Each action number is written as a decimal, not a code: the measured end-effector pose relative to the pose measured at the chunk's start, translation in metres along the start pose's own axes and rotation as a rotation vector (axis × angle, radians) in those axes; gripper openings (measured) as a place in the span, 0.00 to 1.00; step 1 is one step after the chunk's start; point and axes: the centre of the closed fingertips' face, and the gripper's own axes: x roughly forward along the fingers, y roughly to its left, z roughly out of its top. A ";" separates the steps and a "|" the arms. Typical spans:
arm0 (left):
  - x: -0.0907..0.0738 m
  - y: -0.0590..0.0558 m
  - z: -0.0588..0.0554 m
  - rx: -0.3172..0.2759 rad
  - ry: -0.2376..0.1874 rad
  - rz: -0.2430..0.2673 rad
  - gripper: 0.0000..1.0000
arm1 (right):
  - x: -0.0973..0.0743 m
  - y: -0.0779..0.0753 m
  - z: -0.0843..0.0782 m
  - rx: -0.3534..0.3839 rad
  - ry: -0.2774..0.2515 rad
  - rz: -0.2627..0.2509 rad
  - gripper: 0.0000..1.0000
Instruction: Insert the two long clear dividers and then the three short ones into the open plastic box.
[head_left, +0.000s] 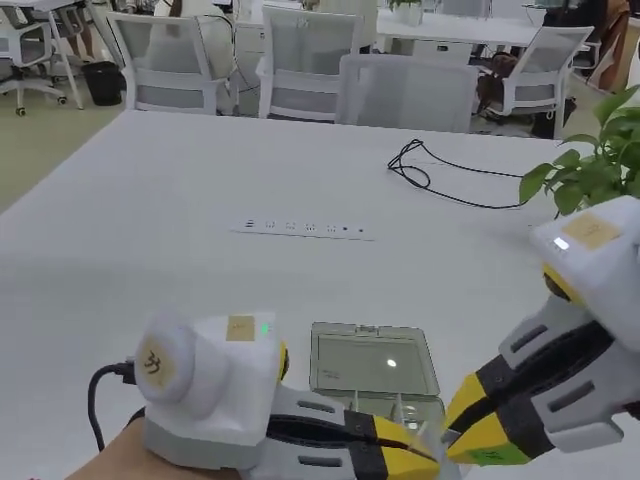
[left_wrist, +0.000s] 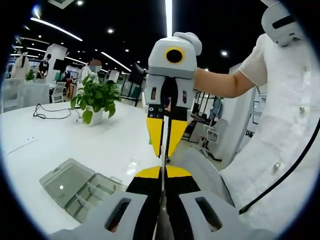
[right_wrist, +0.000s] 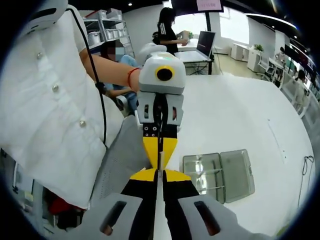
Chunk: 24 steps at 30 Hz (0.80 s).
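We see the white tabletop (head_left: 200, 200) with the clear box (head_left: 375, 365) lying open close to its near edge, lid folded back toward the far edge. Over the box's near side, the left hand-held gripper (head_left: 425, 452) and right hand-held gripper (head_left: 455, 432) meet tip to tip. Both are pinched narrow on one thin clear divider (left_wrist: 163, 162), seen edge-on.

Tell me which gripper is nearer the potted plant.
Right. In the head view the right gripper reaches in from just below the potted plant. The left gripper comes in from the lower left, farther from it.
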 end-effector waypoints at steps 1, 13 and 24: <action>0.000 0.000 0.000 0.002 -0.001 -0.001 0.00 | 0.000 0.000 0.000 0.002 0.000 0.004 0.04; -0.001 -0.001 -0.001 0.031 0.002 -0.001 0.00 | 0.004 0.004 0.002 0.029 -0.012 0.032 0.03; -0.003 -0.001 -0.004 0.031 0.011 0.005 0.00 | 0.008 0.006 0.003 0.043 -0.018 0.028 0.03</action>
